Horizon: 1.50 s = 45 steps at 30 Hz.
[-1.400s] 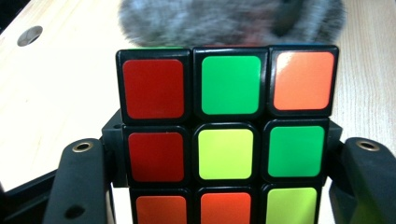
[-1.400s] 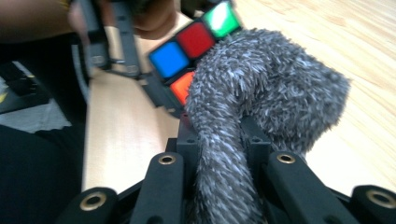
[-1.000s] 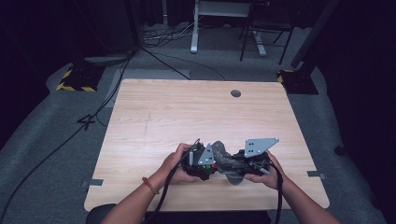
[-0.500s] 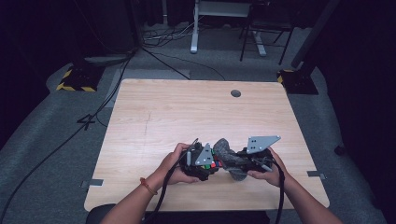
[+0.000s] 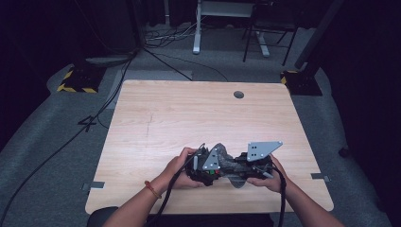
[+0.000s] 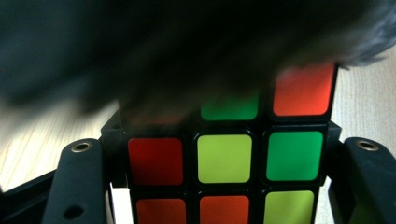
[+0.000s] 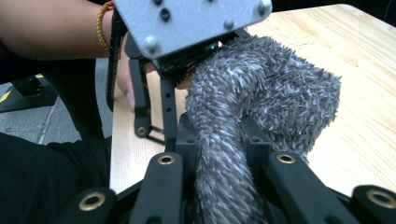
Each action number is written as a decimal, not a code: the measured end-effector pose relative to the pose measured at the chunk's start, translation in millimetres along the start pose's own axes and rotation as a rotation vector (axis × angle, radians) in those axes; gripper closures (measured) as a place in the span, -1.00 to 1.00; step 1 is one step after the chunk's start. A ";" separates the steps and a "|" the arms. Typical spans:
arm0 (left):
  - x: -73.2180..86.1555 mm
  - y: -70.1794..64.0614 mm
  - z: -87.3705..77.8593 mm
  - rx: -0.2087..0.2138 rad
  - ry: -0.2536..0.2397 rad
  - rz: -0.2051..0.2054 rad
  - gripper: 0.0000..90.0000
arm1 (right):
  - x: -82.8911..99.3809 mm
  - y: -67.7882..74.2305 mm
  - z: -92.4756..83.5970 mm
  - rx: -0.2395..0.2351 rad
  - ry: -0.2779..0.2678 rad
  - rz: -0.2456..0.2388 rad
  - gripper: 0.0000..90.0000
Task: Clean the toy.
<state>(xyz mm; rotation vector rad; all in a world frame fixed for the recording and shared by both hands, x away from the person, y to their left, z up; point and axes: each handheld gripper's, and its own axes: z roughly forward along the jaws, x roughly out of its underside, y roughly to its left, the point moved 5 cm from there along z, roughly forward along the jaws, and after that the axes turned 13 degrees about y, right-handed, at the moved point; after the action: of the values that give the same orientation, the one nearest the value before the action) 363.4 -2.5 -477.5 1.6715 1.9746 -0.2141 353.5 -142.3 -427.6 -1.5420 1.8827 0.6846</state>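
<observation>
Since a second ago your two hands have barely shifted: they stay low at the near edge of the worktop (image 5: 189, 113), close together, with the grey fuzzy cloth (image 5: 227, 161) bunched between them much as before. Your left gripper (image 6: 224, 186) is clamped on a puzzle cube (image 6: 224, 158), its black jaws pressed against the cube's two sides; the facing stickers read red, yellow-green and green across the middle row, with orange and yellow-green below, and the cloth blurs darkly across the top of that view. Your right gripper (image 7: 224, 186) is closed on the grey fuzzy cloth, which rises between its jaws and folds over toward the left gripper's grey plate (image 7: 187, 23). In the high view the cube sits just under your left hand (image 5: 182, 165), and your right hand (image 5: 265, 172) is just beside it. No brand, label or writing is legible on any of these things.
</observation>
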 end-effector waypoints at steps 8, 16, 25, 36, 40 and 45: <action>0.5 1.7 -10.0 0.009 -0.029 -0.009 -0.26 | 11.8 -15.7 -2.7 0.048 0.029 0.048 0.67; 1.9 7.9 -19.4 0.019 -0.073 -0.036 -0.26 | 21.7 -20.1 -5.5 0.014 0.079 0.049 0.67; 0.2 3.8 -6.6 0.026 -0.029 -0.013 -0.26 | 1.0 3.2 -4.6 -0.007 0.023 -0.022 0.66; 2.2 8.8 -22.3 0.007 -0.089 -0.028 -0.26 | 29.7 -32.6 -2.4 0.063 0.064 0.104 0.66; 1.8 10.1 -27.4 0.003 -0.129 -0.026 -0.26 | 34.6 -36.7 -6.5 0.073 0.099 0.092 0.66; 1.9 8.3 -29.6 0.014 -0.146 -0.021 -0.26 | 38.0 -33.6 -1.5 -0.047 0.060 0.086 0.66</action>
<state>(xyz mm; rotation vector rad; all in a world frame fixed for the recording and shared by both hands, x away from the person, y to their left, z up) 362.4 14.3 -451.8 1.5974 1.8861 -0.3485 380.9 -175.2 -454.8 -1.5335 2.0008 0.7335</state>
